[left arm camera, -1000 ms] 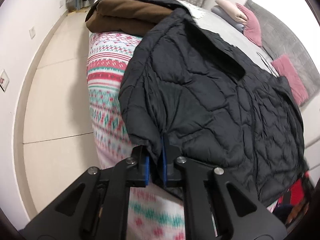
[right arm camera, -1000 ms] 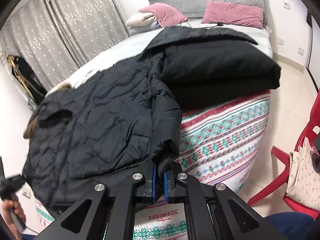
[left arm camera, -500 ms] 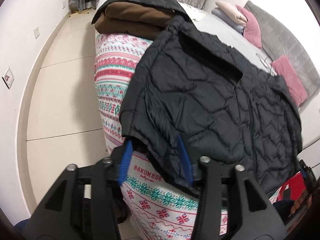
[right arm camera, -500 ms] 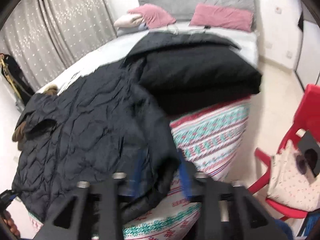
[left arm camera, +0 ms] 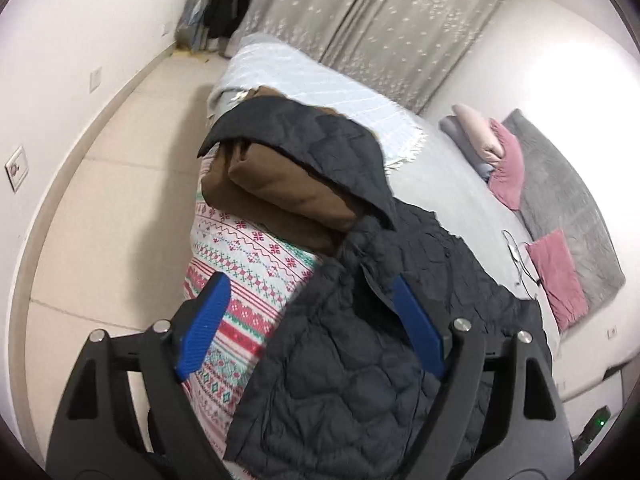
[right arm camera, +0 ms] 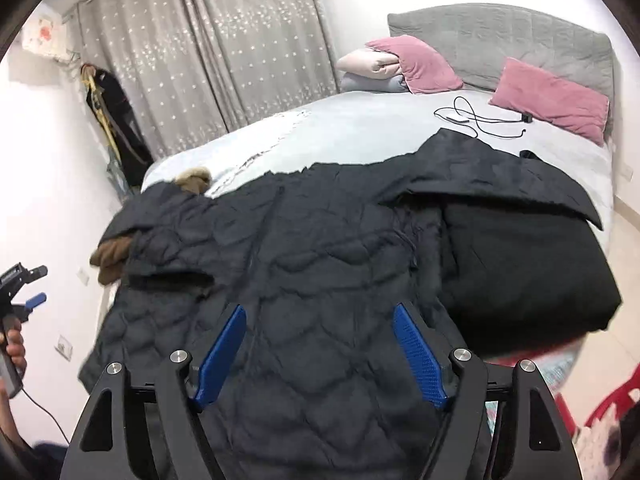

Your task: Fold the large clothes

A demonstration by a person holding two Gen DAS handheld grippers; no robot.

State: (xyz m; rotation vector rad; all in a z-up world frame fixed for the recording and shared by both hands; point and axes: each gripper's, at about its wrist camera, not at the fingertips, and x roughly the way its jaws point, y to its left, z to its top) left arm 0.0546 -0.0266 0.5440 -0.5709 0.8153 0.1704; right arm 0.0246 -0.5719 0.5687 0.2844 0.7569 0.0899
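Across the near end of the bed [right arm camera: 360,128] lay the black quilted jacket [right arm camera: 312,280], spread flat, one sleeve over a folded brown garment [left arm camera: 276,196] at left. Left gripper [left arm camera: 312,328] and right gripper [right arm camera: 320,352] had just been opening: jaws wide, holding nothing, jacket below them.

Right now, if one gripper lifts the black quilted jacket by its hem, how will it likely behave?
The black quilted jacket would probably sag rather than hold shape: it drapes limply over the bed's edge. Its puffy quilting suggests it is light for its bulk. The creased shell looks smooth, so it might slide.
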